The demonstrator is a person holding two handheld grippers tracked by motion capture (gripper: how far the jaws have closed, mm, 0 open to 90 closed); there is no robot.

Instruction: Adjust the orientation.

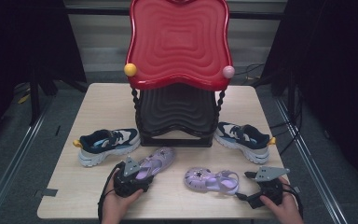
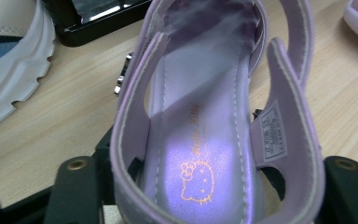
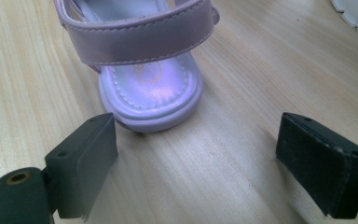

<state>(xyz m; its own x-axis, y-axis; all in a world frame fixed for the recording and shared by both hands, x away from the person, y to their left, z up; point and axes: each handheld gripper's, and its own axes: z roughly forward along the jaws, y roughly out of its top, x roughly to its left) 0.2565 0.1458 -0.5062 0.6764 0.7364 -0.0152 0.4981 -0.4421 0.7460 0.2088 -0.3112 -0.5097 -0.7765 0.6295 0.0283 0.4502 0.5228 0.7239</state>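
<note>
On a pale wooden table [image 1: 98,100] two lilac sandals are lying in front of a two-level rack [image 1: 177,112]. The rack is having a glossy red top tray [image 1: 179,42] with wavy ridges and a black tray below, joined by twisted black posts; both trays are showing nothing inside. A yellow ball [image 1: 130,69] and a pink ball [image 1: 228,72] are sitting at the front corners of the red tray.

The left sandal [image 2: 205,140] is looking smooth and a little shiny, with white stitching along the insole, a gold cat-face print at the heel and a small size label on the inner strap. Its heel is sitting between the jaws of the left gripper [image 1: 129,179], and the pads are pressing on both sides of the heel strap, so it is clamped on this sandal, near the front edge of the table.

The right sandal [image 3: 144,60] is lying just ahead of the right gripper [image 3: 205,158], whose jaws are standing wide apart with only bare wood between them.

Two navy and white sneakers [image 1: 106,144] with thick toothed soles are resting on either side of the rack.
</note>
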